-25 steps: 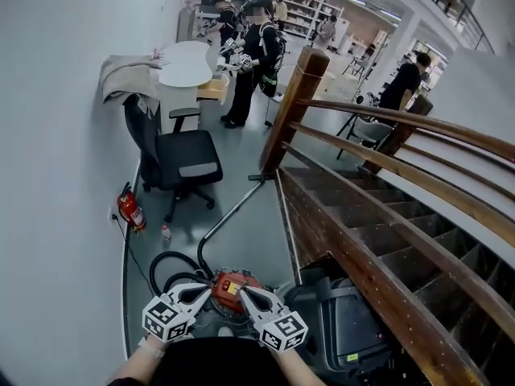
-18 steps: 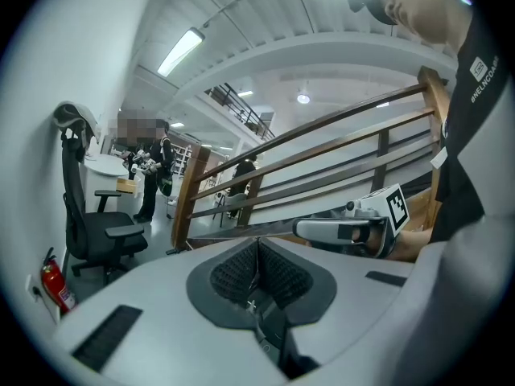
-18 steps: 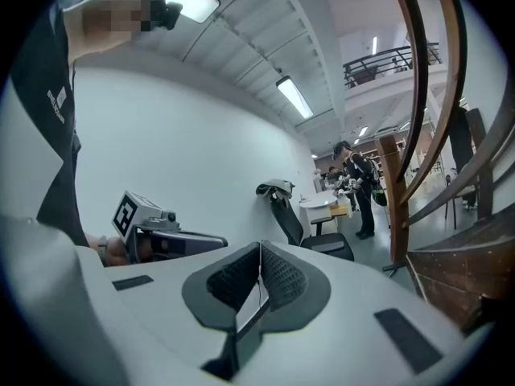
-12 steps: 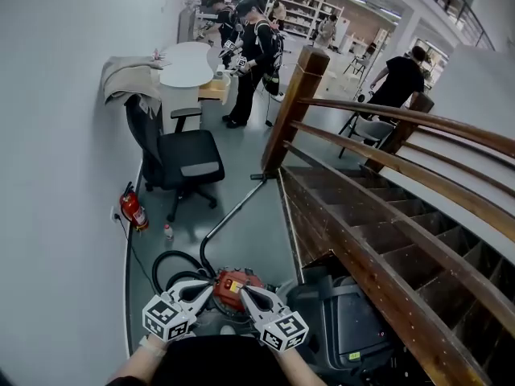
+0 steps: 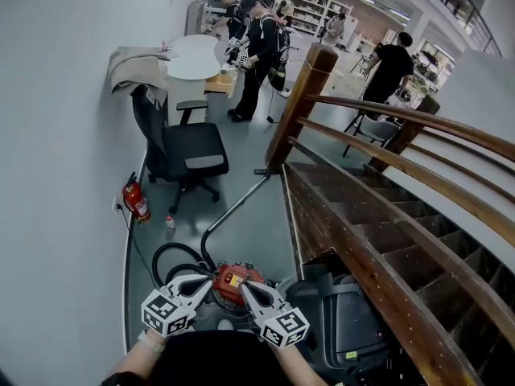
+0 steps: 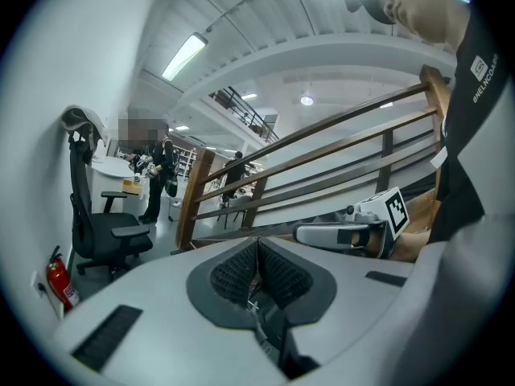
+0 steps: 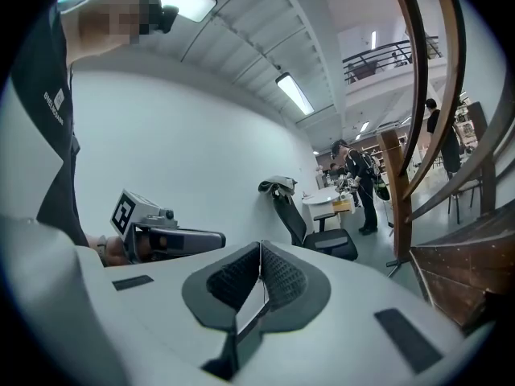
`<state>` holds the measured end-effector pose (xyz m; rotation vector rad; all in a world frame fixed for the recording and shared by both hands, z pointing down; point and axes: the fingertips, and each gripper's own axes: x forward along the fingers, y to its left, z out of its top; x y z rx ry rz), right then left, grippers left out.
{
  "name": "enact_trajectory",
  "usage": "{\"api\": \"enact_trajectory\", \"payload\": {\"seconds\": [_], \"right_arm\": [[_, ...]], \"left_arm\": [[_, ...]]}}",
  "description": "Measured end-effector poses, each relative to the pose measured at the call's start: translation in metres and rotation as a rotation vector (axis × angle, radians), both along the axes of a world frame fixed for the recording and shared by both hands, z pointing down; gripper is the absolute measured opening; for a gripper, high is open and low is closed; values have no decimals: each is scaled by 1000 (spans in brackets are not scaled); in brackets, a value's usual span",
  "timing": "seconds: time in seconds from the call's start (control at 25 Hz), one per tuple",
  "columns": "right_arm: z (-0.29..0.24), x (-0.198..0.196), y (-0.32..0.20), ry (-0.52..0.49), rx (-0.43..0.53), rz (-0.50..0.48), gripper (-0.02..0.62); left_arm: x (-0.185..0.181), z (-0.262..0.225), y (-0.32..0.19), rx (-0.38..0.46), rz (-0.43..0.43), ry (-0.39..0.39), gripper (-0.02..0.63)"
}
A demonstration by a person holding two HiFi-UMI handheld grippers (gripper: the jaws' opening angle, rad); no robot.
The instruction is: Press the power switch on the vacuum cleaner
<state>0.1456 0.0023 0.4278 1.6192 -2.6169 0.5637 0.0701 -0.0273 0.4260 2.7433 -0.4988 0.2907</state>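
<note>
Vacuum cleaner: the red canister vacuum cleaner (image 5: 232, 280) stands on the grey floor (image 5: 253, 236) just in front of you, between the white wall and the wooden staircase (image 5: 362, 240).
Hose and wand: the black hose (image 5: 164, 256) loops at the left of the body, and the grey metal wand (image 5: 237, 207) lies away from you toward the stair post, so the top of the body is free to reach.
Power switch: I cannot tell which part of the top is the switch; only a small yellow patch shows there.
Left gripper: your left gripper (image 5: 206, 286) hovers over the left edge of the red body. Its jaws are pressed together with nothing between them.
Right gripper: your right gripper (image 5: 244, 288) hovers over the right part of the body. Its jaws are also fully together and empty.
Why so: I judge that joined jaws give you one blunt tip for pushing a button, with no grasp needed.
Aim: both gripper views look out over the room, not down at the vacuum cleaner, so you probably must tilt one tip downward.
Nearby: the black office chair (image 5: 193, 147) and the red fire extinguisher (image 5: 135, 199) stand well apart from your work.
</note>
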Motion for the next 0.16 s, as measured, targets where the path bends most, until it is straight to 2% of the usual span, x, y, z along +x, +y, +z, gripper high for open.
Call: {"api": "enact_trajectory", "payload": {"seconds": [0.16], "right_arm": [[2,-1,1,3,0,-4,26]], "left_arm": [[2,0,2,5,4,5,15]]}}
